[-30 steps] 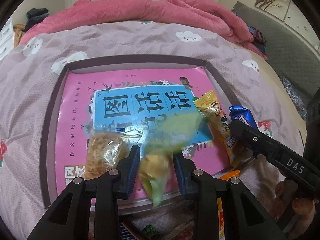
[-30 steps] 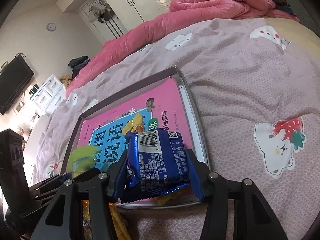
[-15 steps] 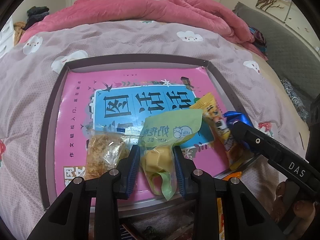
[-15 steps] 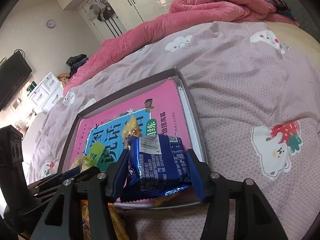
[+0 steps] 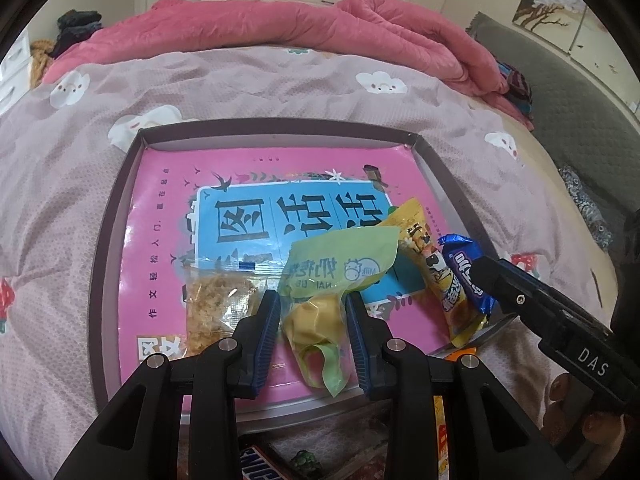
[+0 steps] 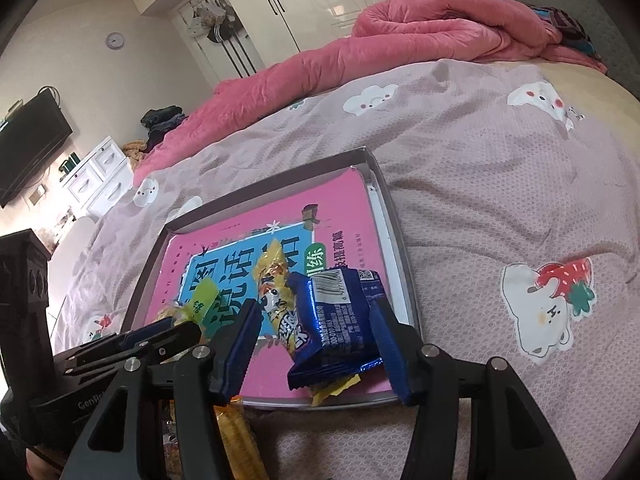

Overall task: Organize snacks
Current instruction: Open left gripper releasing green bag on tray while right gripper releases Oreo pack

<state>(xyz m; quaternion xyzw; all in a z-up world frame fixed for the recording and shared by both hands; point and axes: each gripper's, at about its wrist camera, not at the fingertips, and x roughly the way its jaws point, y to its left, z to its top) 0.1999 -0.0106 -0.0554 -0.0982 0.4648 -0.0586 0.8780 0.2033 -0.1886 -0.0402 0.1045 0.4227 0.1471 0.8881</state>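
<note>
A shallow grey tray (image 5: 280, 128) with a pink and blue book cover inside lies on the bed. My left gripper (image 5: 313, 322) is open around a green snack packet (image 5: 340, 268) that rests on the tray. A clear packet of golden flakes (image 5: 218, 304) lies left of it. A yellow packet (image 5: 436, 272) and a blue packet (image 5: 466, 268) lie at the tray's right. My right gripper (image 6: 316, 340) is open; the blue packet (image 6: 340, 324) lies between its fingers on top of the yellow packet (image 6: 276, 288), over the tray (image 6: 400, 264).
The pink-grey bedspread (image 6: 500, 184) surrounds the tray. A rolled pink duvet (image 5: 300, 24) lies at the far side. More snack packs lie near the front edge below the tray, among them a dark bar (image 5: 260, 464) and an orange-yellow pack (image 6: 236, 428).
The green packet came down onto the tray and my left jaws spread from it. My right jaws opened wider and the blue packet settled onto the yellow one.
</note>
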